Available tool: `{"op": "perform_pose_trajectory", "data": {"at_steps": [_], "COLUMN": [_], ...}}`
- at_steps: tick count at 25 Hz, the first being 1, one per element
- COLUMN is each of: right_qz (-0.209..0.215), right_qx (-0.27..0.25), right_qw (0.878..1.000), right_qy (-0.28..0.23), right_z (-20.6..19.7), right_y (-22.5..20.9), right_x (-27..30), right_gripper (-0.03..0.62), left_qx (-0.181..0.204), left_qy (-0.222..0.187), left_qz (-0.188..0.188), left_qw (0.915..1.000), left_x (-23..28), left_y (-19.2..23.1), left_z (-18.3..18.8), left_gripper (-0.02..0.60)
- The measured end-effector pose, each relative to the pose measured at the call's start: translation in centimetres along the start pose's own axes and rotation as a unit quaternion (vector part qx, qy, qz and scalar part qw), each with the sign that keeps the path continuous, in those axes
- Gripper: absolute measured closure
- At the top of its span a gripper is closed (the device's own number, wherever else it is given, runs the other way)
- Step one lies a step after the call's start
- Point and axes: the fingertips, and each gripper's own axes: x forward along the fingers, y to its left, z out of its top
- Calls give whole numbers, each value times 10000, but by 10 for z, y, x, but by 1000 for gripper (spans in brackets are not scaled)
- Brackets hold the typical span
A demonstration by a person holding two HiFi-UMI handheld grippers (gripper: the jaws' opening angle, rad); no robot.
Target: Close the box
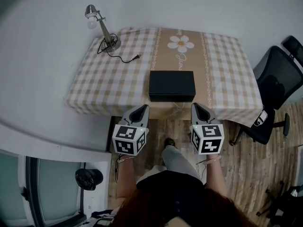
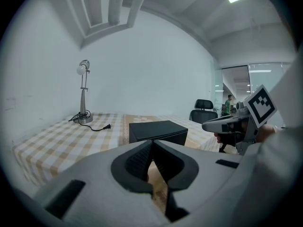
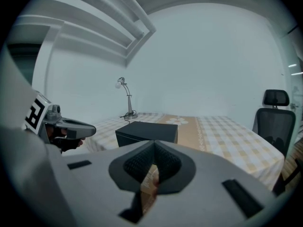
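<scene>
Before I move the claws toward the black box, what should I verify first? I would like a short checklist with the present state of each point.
1. Lid of the black box lies flat, no flap up: ok.
2. Lid pressed fully home: cannot tell.
3. Left claw holds nothing, jaws together: ok.
4. Right claw holds nothing, jaws together: ok.
5. Both claws are short of the table edge, nothing between them and the box: ok.
6. Lamp and its cord lie apart from the box, at the far left corner: ok.
</scene>
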Motion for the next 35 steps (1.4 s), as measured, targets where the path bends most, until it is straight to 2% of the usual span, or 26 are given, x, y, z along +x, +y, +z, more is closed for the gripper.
{"op": "perform_pose_trajectory", "data": {"at_steps": [5, 11, 18, 24, 26, 31, 35], "right_qz": [143, 170, 204, 335, 318, 215, 152], "right_qx": [-138, -372, -385, -518, -494, -593, -758], "right_qw": [9997, 9983, 9966, 9944, 9942, 9933, 9912], "right_qy": [-140, -421, -705, -863, -906, -966, -1075], "right_z": [2, 12, 20, 57, 56, 32, 36], "right_y": [15, 33, 53, 99, 94, 69, 72], "right_x": [-18, -41, -68, -118, -120, -93, -99], "right_gripper": [577, 577, 577, 577, 577, 577, 577], "left_qx": [-132, -84, -17, 99, 116, 108, 88], "left_qy": [-259, -479, -631, -748, -748, -766, -841], "left_qz": [-153, -188, -315, -373, -423, -586, -585], "left_qw": [9995, 9986, 9975, 9965, 9962, 9953, 9947], "left_x": [-19, -43, -69, -134, -131, -87, -86], "left_y": [-16, -29, -47, -62, -70, -76, -76], "left_z": [7, 14, 17, 51, 48, 20, 23], "left_gripper": [554, 554, 554, 554, 554, 554, 554]}}
